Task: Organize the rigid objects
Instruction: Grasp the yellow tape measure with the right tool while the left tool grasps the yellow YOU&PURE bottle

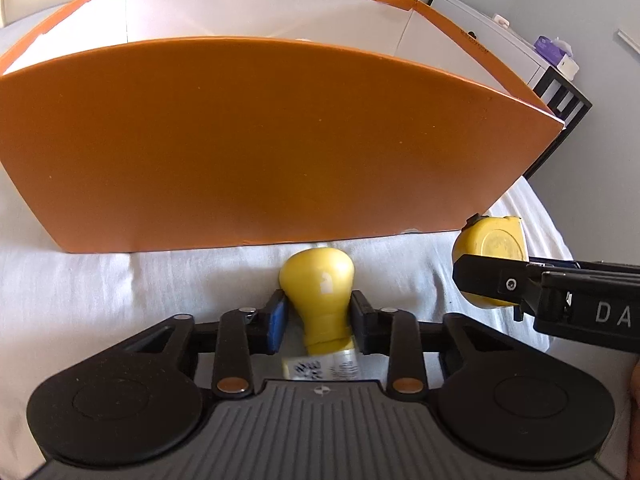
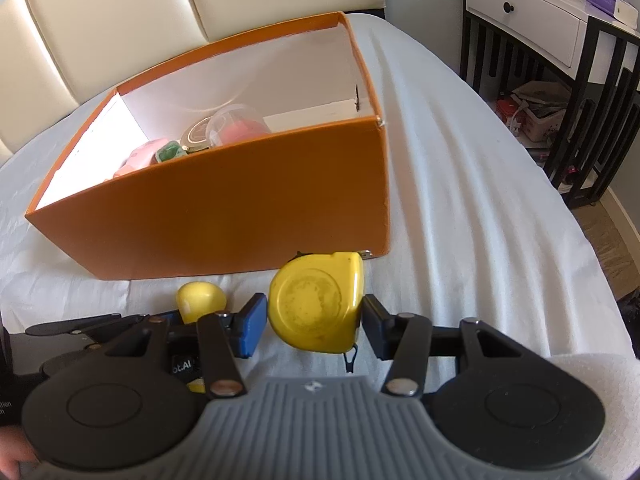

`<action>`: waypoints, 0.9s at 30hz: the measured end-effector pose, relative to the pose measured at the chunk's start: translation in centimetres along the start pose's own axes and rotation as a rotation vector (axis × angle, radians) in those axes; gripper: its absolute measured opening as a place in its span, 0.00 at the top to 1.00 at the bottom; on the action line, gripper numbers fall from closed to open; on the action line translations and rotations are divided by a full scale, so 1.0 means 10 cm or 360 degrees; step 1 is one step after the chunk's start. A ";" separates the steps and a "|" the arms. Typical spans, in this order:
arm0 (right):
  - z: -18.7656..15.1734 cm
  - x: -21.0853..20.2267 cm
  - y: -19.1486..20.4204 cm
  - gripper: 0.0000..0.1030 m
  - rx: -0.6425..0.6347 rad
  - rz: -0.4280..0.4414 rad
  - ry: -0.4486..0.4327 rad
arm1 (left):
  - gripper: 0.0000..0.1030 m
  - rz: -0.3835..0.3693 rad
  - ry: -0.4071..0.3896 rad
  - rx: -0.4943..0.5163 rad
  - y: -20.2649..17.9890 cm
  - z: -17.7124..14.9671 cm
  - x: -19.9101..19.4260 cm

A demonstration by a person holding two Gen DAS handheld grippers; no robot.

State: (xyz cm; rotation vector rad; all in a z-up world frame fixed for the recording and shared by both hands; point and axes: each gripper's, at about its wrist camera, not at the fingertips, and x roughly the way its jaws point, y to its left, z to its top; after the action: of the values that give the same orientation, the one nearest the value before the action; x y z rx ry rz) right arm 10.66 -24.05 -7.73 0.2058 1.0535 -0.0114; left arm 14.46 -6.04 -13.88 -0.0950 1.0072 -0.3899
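The left tool (image 1: 318, 318) was narrowed around the neck of a yellow plastic bottle with a bulbous cap (image 1: 318, 296) — its blue pad (image 1: 277, 320) on one side and its black pad on the other lay against the bottle, which rested on the white bed sheet (image 1: 120, 288) with its cap pointing toward the large orange cardboard box (image 1: 260, 140). The bottle's printed label showed just behind the pads, blurred. No earlier view was given, so only the closed grip could be stated.

The right tool (image 2: 316, 322) stood partly open, its jaws clamped on the two sides of a round yellow tape measure (image 2: 316, 304) — both pads touched the case, which sat just in front of the box's near right corner. In the left wrist view the tape measure appeared to the right of the bottle, near but apart from it.

Inside the white-lined box lay a pink item, a green-topped piece, a gold-rimmed jar lid and a clear plastic dome over something red.
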 end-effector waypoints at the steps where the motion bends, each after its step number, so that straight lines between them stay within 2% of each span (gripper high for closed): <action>1: 0.00 0.00 0.01 0.50 -0.0010 -0.0002 -0.0001 | 0.66 -0.0002 -0.0002 0.0004 0.01 0.00 0.00; 13: -0.02 -0.01 0.09 0.50 -0.0099 -0.0033 -0.0016 | 0.68 -0.0030 -0.0073 -0.0028 0.07 -0.04 -0.25; 19: -0.04 -0.13 0.16 0.50 -0.0192 -0.0066 -0.0086 | 0.70 -0.0064 -0.0131 -0.0011 0.06 -0.07 -0.49; 27: 0.00 -0.38 0.22 0.50 -0.0215 0.0015 -0.0158 | 0.71 -0.0112 -0.0278 -0.0001 0.01 -0.02 -0.92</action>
State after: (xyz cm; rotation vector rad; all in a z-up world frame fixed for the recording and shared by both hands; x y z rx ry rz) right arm 8.97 -22.28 -4.08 0.0867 0.9507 0.0574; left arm 10.01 -2.58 -6.65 -0.1628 0.8334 -0.4378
